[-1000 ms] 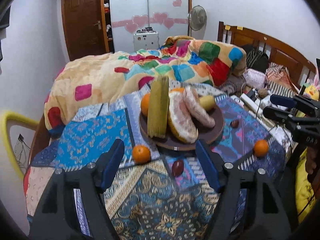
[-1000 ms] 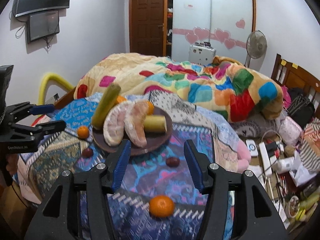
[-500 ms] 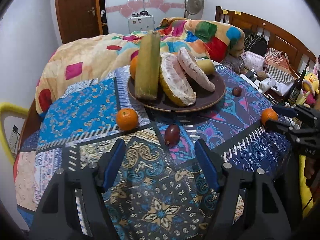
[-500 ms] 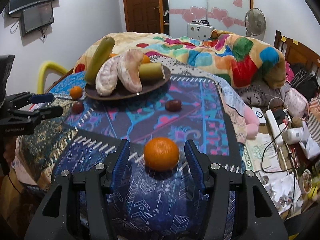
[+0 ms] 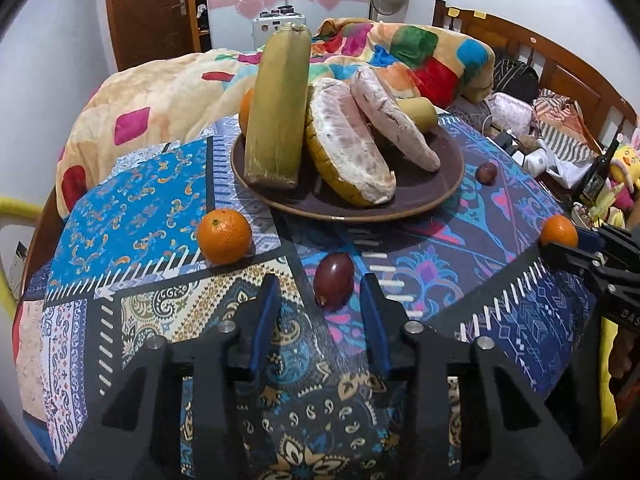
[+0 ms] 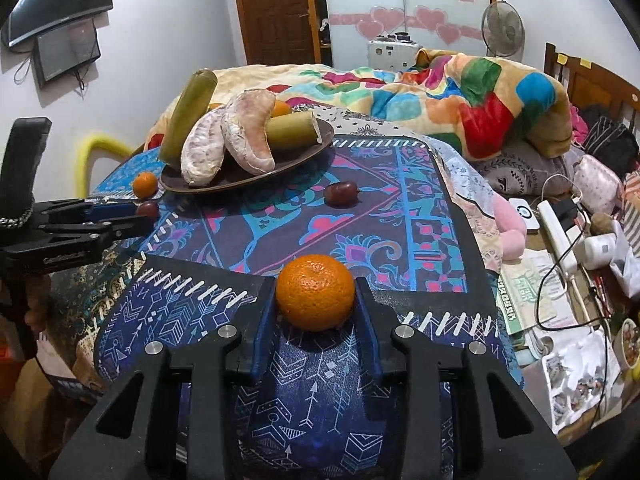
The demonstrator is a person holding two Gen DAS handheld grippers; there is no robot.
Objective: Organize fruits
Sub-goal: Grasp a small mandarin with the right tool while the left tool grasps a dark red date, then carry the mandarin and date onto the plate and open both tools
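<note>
A brown plate [image 5: 440,196] holds a corn cob [image 5: 278,108], two pomelo pieces [image 5: 348,148] and a yellow piece, with an orange behind. A loose orange [image 5: 224,235] lies left of the plate. My left gripper [image 5: 316,300] is open around a dark red fruit [image 5: 333,279], its pads apart from it. My right gripper [image 6: 316,300] has its blue pads against both sides of another orange [image 6: 315,291], which rests on the cloth; it also shows in the left wrist view [image 5: 558,230]. A second dark red fruit [image 6: 341,193] lies right of the plate.
The fruit lies on a patterned cloth [image 6: 400,200] over a table beside a bed with a colourful quilt [image 6: 460,96]. Cables, a power strip [image 6: 560,232] and clutter sit to the right. A yellow chair frame [image 6: 86,152] stands at the left.
Both grippers have moved forward and narrowed. The left now brackets the dark red fruit. The right has closed onto the orange.
</note>
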